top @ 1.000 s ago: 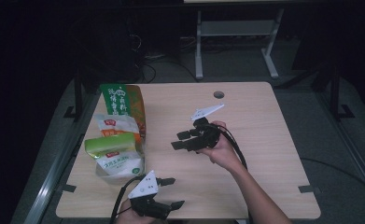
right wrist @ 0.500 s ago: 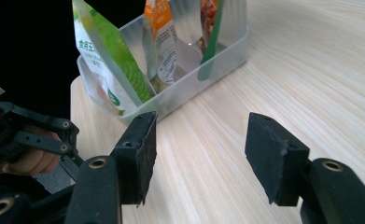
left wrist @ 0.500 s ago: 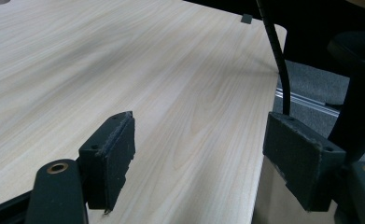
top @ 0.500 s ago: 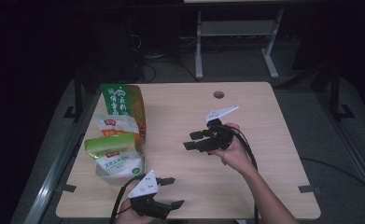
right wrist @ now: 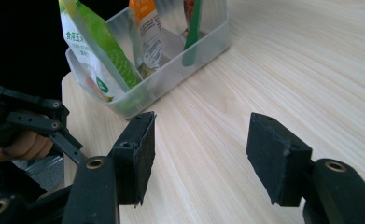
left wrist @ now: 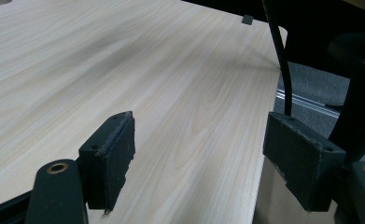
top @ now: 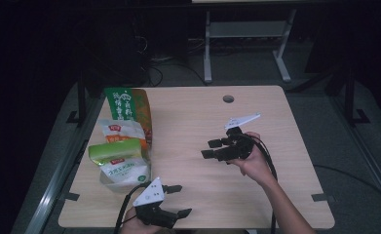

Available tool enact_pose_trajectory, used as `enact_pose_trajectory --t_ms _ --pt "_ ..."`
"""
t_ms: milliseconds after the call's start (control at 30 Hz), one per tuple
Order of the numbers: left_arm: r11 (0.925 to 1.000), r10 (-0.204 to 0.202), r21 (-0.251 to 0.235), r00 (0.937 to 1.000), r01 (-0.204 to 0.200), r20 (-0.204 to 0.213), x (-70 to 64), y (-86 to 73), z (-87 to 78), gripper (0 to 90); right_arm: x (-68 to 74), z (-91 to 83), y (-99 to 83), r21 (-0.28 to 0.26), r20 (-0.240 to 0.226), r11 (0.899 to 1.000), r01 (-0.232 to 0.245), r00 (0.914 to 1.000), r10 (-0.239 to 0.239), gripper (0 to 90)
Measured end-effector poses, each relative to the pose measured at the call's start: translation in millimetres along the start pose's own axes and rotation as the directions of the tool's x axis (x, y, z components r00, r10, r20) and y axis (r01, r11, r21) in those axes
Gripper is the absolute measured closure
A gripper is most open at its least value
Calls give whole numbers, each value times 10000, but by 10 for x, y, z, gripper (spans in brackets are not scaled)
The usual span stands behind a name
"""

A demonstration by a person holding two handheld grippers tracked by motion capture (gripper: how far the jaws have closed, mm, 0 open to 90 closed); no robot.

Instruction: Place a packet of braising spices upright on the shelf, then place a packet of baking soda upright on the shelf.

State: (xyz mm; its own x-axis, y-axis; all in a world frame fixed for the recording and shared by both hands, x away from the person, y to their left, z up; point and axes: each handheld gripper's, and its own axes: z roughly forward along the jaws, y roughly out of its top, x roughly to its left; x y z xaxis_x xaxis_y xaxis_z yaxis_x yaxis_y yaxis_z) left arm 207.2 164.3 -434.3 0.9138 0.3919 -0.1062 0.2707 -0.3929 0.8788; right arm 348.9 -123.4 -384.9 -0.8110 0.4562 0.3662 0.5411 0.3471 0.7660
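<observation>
At the near edge of the wooden table point(top: 188, 122), the left gripper point(top: 177, 201) is held low in the person's left hand, its jaws spread wide with nothing between them; in the left gripper view its pads point(left wrist: 110, 154) frame bare wood and the table's corner. Farther in, right of the middle, the right gripper point(top: 212, 148) sits in the right hand point(top: 254, 163), pointing left across the table, its jaws likewise wide apart and empty. Along the left side stands a clear plastic bin point(right wrist: 203, 39) holding upright snack pouches: a white and green pouch point(top: 122, 163) nearest, an orange and white pouch point(top: 120, 131) behind it, and a tall green bag point(top: 124, 105) at the far end. The bin is well apart from the right gripper and near the left one.
</observation>
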Motion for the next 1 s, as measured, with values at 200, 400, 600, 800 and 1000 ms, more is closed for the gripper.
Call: enact_pose_trajectory --t_ms 200,400,600,800,1000 --pt "9999 -110 -25 9999 110 5 20 -5 -21 249 -35 -70 -82 5 134 9999 -157 9998 157 410" --pt "9998 -163 -111 9999 163 5 19 -4 -13 249 -81 -147 -178 -110 241 9996 -243 9994 245 410" --pt "9996 -217 -193 9998 217 4 21 -6 -12 249 -117 -222 -274 -159 332 9990 -411 9986 416 409" --pt "9999 -101 -119 9999 101 -10 34 -4 -21 249 -145 -300 -375 -96 477 9983 -571 9972 575 409" --pt "9999 -114 -65 9999 115 34 26 -4 -7 248 -155 -368 -481 -88 576 9972 -744 9955 748 409"
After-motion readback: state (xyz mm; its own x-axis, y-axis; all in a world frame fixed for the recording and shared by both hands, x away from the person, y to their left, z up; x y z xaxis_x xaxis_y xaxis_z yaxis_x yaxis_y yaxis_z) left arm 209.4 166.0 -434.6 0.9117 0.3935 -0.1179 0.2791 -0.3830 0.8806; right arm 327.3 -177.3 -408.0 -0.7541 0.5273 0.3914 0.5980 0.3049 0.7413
